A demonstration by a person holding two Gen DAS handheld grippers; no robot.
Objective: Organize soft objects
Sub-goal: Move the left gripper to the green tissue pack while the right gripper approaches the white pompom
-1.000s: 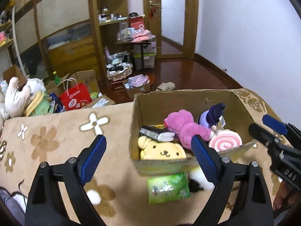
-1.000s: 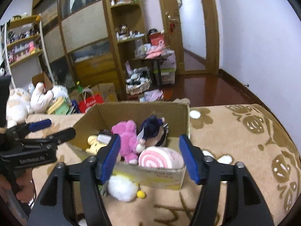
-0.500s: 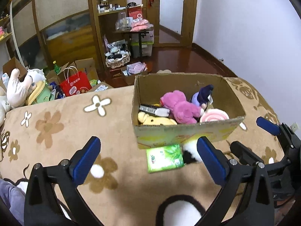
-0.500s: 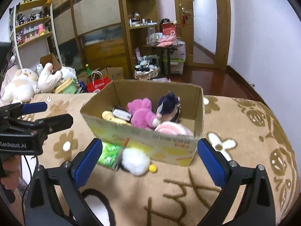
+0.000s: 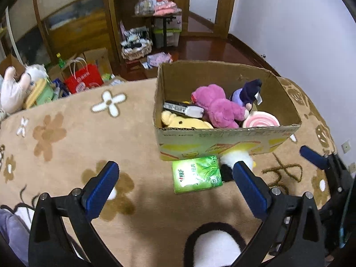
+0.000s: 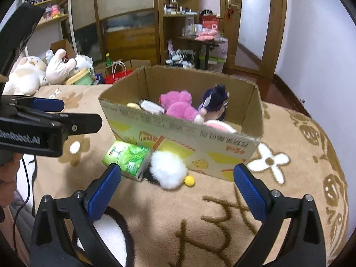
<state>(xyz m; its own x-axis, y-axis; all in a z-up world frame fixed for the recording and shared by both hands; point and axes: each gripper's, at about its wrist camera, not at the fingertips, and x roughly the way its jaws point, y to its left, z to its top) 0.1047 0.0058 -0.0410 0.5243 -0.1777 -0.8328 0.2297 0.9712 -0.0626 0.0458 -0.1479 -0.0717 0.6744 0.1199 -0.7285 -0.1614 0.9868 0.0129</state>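
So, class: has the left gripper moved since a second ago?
Yes. The left gripper has pulled back from the cardboard box: its fingers overlapped the box front before, and now sit short of the green tissue pack.

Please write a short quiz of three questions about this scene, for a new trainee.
1. True or false: the pink plush lies inside the cardboard box.
2. What lies on the blanket beside the green tissue pack? A) white pompom toy B) a shoe C) a cup
3. Fill in: both the left gripper and the right gripper are ____.

Key: 1 true; 2 A; 3 open.
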